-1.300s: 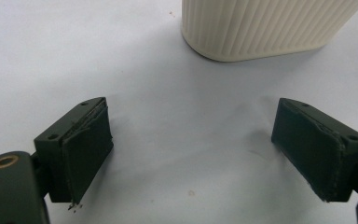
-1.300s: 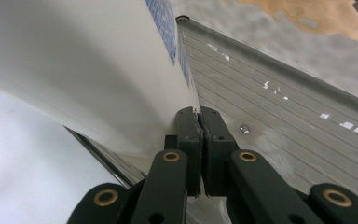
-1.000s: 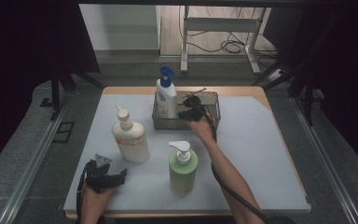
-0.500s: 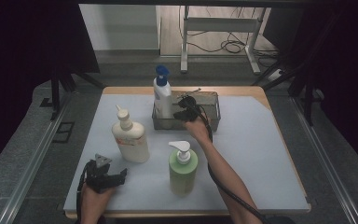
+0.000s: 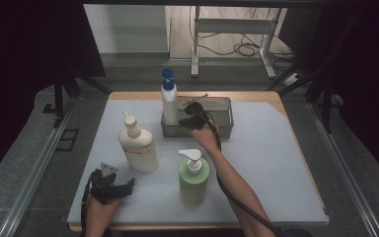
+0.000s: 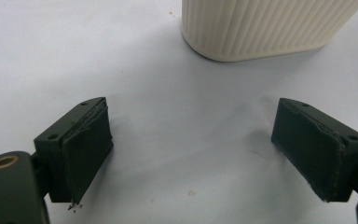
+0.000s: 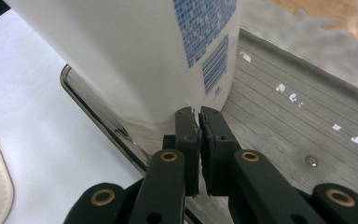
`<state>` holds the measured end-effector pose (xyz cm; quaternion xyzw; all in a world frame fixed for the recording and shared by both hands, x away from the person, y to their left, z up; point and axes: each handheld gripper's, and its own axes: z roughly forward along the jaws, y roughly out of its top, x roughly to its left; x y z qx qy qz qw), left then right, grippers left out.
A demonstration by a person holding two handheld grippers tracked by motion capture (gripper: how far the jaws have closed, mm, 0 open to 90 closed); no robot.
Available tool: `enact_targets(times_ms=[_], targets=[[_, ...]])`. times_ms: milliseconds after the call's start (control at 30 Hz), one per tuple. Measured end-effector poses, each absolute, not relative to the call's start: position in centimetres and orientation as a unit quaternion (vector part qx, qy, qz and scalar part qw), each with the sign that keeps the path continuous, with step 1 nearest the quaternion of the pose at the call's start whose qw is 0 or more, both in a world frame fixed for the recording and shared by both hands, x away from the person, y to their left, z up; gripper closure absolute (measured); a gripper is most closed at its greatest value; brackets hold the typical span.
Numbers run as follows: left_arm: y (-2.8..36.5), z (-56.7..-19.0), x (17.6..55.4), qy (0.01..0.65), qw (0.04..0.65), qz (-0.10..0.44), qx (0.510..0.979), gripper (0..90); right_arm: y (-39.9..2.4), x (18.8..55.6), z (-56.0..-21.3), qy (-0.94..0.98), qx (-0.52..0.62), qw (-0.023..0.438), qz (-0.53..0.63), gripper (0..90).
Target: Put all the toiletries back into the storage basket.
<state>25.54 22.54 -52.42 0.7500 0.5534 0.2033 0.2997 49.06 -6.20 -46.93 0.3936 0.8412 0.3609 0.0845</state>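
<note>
A white bottle with a blue cap [image 5: 169, 106] stands upright at the left end of a metal basket [image 5: 223, 105]. My right gripper [image 5: 186, 118] is beside its lower part, shut with nothing between the jaws. In the right gripper view the closed tips [image 7: 199, 114] rest against the base of the white bottle [image 7: 121, 60], above the basket's rim [image 7: 98, 116]. My left gripper [image 5: 127, 186] sits near the table's front left, open and empty. In the left gripper view its jaws [image 6: 191, 121] stand wide apart over the mat, short of a cream ribbed bottle [image 6: 265, 28].
The cream bottle [image 5: 138, 148] stands left of centre and a green pump bottle [image 5: 193, 180] stands in front of the basket, close to the person's right forearm. The pale blue mat [image 5: 276, 163] has open room on its right side.
The right gripper has shifted slightly left along the basket, and the white bottle has moved left with it and stands straighter. The left gripper has stayed put.
</note>
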Motion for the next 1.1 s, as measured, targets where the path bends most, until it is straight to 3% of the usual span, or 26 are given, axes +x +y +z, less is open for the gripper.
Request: enact_targets(times_ms=[733,1100], targets=[[22.54,-52.41,25.58,0.553,0.299,0.203,0.75,11.7,-5.94,49.05,-46.86,0.839,0.392,0.08,0.37,86.1],[22.53,-52.42,25.56,0.553,0.3,0.203,0.75,11.7,-6.32,48.85,-46.16,0.839,0.383,0.09,0.375,76.7]])
